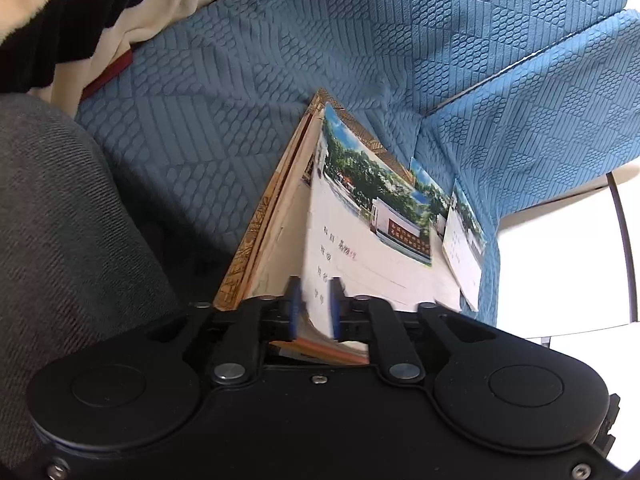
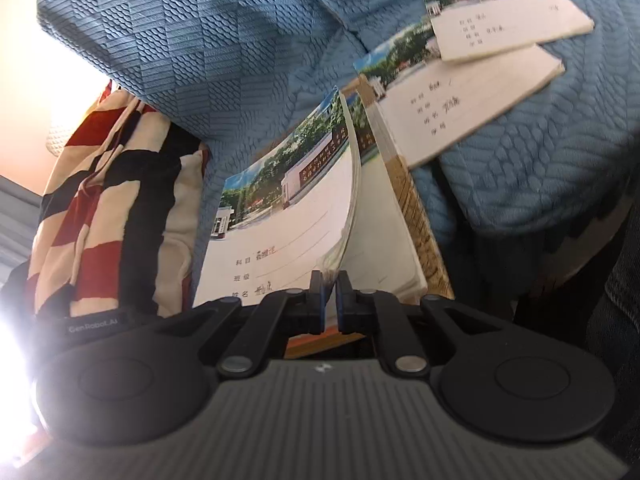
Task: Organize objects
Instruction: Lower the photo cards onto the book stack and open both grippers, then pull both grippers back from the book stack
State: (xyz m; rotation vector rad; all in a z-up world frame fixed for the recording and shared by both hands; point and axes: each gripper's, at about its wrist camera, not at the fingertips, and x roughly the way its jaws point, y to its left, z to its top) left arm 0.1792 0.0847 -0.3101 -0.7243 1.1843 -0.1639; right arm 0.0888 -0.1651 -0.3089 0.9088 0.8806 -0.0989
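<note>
A stack of exercise books (image 1: 360, 240) with photo covers of a building and trees lies on the seat of a blue textured sofa (image 1: 240, 100). The top book (image 2: 280, 232) bears printed lines with handwriting; its near edge curls upward, lifted off the books beneath. Under it sit further white-covered books and, at the bottom, one with a brown patterned cover (image 1: 256, 232).

The left gripper (image 1: 314, 306) has its blue-padded fingers (image 1: 294, 304) set narrowly apart around the near edge of the top pages; a small gap shows on each side of the paper, so the pads do not seem to press it. The right gripper (image 2: 329, 300) has its fingers (image 2: 317, 300) close together at the curled corner of the top book, with a thin slit between them; whether the pads pinch the paper cannot be told.

Beyond the stack, in the right wrist view, two more exercise books (image 2: 480, 92) lie overlapped on a blue cushion (image 2: 540, 168), the smaller-looking one (image 2: 508, 20) on top of the other. A pillow (image 2: 112, 200) striped in red, black and cream leans against the sofa back on the far side. A grey trouser leg (image 1: 60, 220) shows beside the left gripper.
</note>
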